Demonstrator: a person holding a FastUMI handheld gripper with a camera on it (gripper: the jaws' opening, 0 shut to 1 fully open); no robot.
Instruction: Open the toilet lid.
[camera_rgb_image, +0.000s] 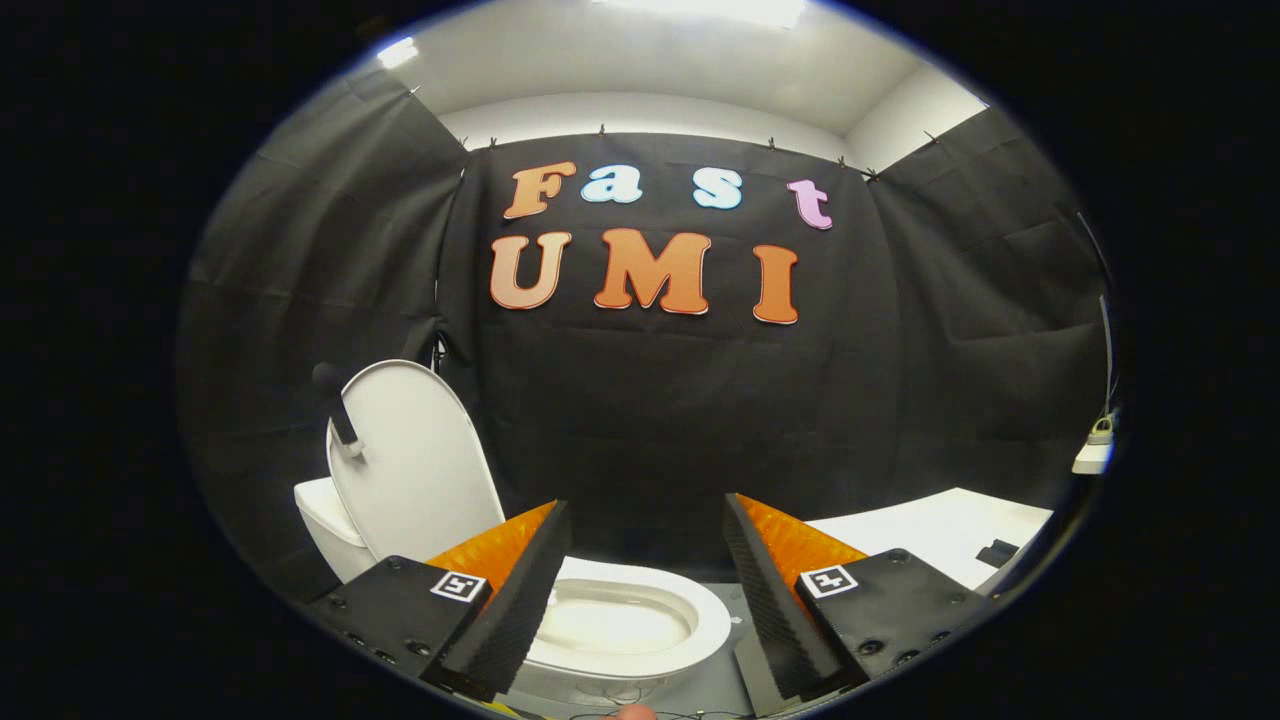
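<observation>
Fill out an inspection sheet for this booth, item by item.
Surface: grey floor under the toilet.
Job's things: lid raised upright above the tank; seat down, bowl exposed.
Clutter: small dark item on the white counter; black handle fixed on the lid.
Grippers: claw open, holding nothing, the bowl between its fingers.
Cables: thin wires on the floor; cord with a plug on the wall.
Surroundings: black cloth walls, white ceiling.

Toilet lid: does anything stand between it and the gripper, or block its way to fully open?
Nothing visible does. The toilet lid already stands upright against the tank, with the bowl uncovered. The gripper has its jaws spread open and empty, with the bowl between them and the lid beyond the left one.
</observation>
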